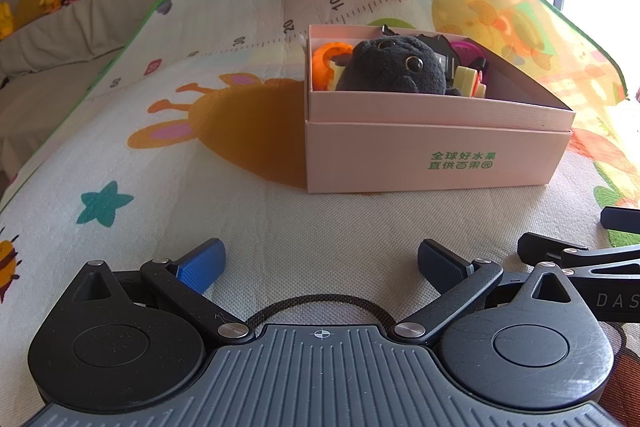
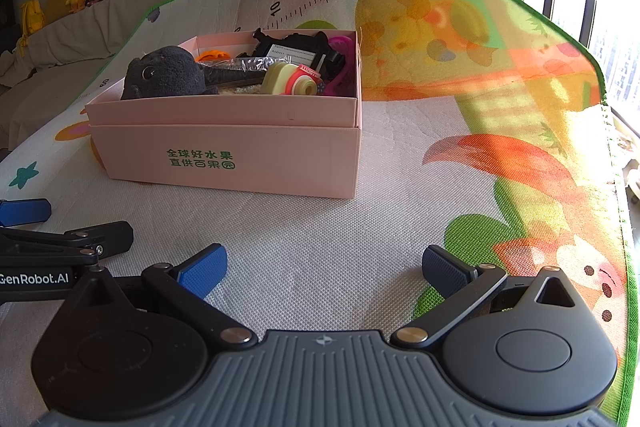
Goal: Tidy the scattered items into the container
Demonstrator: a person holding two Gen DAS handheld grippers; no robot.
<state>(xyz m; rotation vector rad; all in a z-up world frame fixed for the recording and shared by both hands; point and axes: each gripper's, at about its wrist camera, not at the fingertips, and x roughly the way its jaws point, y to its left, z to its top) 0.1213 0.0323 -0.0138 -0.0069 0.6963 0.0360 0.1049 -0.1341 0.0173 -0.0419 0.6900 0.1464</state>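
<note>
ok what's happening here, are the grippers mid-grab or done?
Neither is grabbing. The left gripper and right gripper are both open and empty, low over the play mat, short of the pink box. The box already holds the black plush toy, an orange piece, a yellow-and-red toy and other bits. No loose items show on the mat.

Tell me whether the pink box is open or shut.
Open. The pink box has no lid on top; the black plush toy and other small toys show above its rim in both views.
</note>
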